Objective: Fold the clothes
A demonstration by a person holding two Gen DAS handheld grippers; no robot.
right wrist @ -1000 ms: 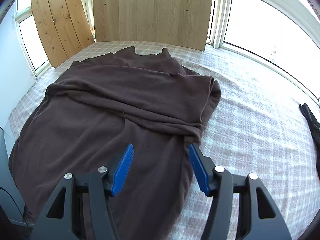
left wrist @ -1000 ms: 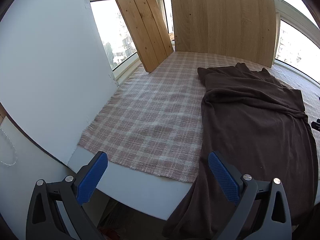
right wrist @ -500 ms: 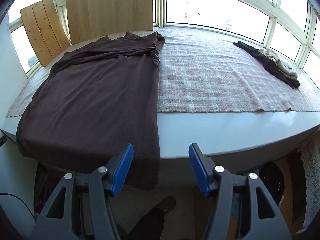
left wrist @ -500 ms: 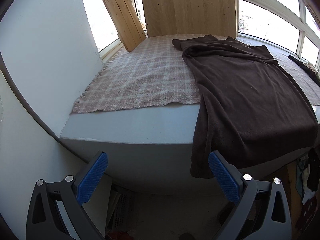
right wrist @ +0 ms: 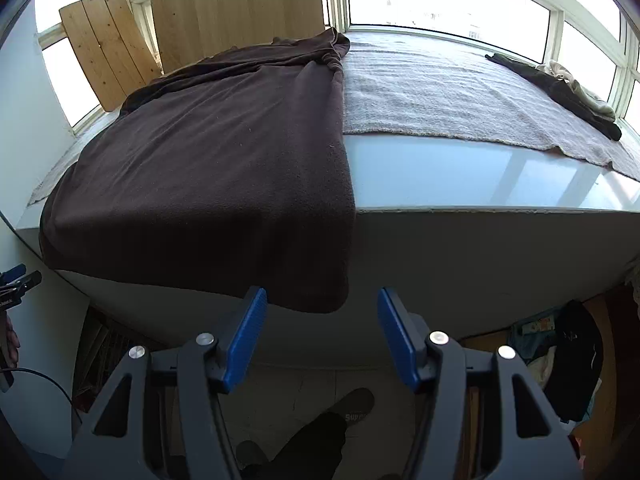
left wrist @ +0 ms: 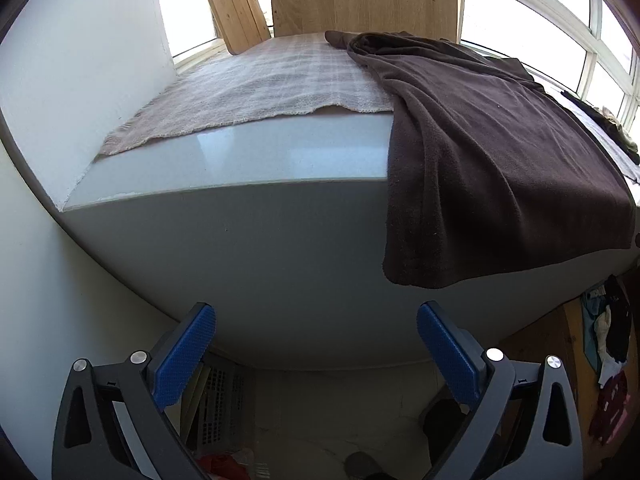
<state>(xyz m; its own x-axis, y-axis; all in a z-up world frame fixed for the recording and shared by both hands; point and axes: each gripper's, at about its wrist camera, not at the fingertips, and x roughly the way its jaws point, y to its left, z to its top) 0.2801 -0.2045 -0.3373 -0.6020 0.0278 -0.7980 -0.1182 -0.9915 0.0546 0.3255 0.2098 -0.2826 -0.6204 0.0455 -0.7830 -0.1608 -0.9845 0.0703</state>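
The brown garment (right wrist: 224, 168) lies spread on the checked cloth (right wrist: 440, 92) over the white counter (right wrist: 460, 184), and its near hem hangs over the front edge. Both corners of this hem are free. The right gripper (right wrist: 320, 332) hovers just below the right corner, jaws apart, with nothing between them. The left gripper (left wrist: 316, 348) is also released and empty, lower than the left corner and off to its side.

I think the danger is the hanging weight: if one corner is pulled alone, the fleece may slide off the counter to the floor. A pinch too shallow could slip. The far end is bunched near the wooden boards (right wrist: 224, 8), so lifting now may fold wrinkles inside.
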